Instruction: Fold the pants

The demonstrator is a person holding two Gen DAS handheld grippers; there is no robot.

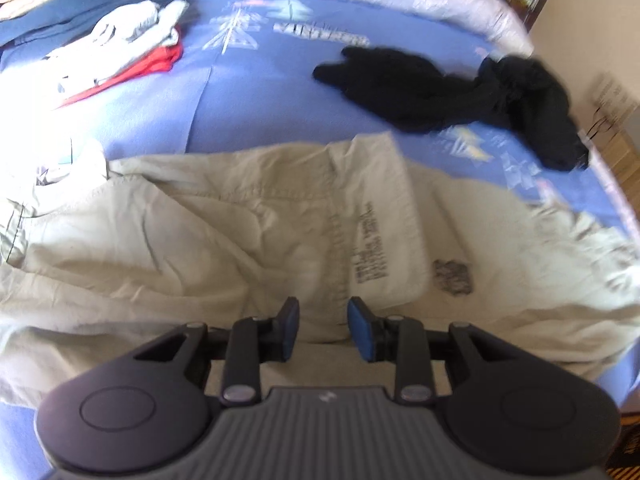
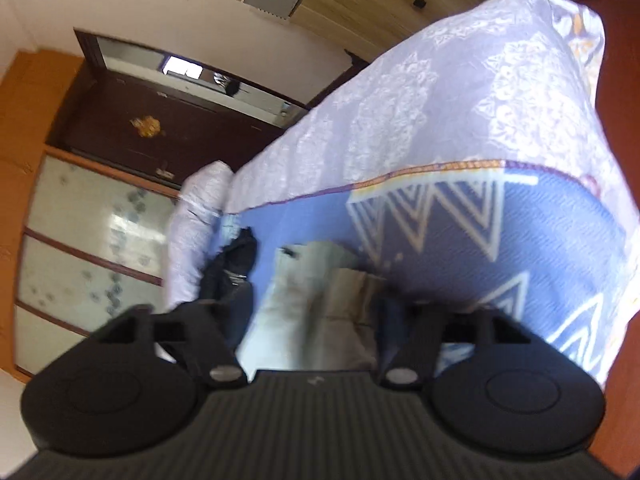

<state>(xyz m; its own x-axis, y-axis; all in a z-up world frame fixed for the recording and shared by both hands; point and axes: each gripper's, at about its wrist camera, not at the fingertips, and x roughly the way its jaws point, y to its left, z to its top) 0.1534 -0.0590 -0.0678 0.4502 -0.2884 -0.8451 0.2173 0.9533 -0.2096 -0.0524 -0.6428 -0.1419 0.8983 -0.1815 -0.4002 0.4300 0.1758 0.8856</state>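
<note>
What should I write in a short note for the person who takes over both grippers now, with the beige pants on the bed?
Left gripper: jaws a little apart, low over the beige pants, near the printed inner label; no cloth pinched between the pads.
Right gripper: jaws wide, holding nothing; the view is tilted and blurred.
Pants: spread crumpled across the blue bed cover, inside turned out at the middle.
Nearby: a black garment behind them, other clothes at the far left.
Done: no neat fold visible.
Left: smooth the pants, then fold.
</note>
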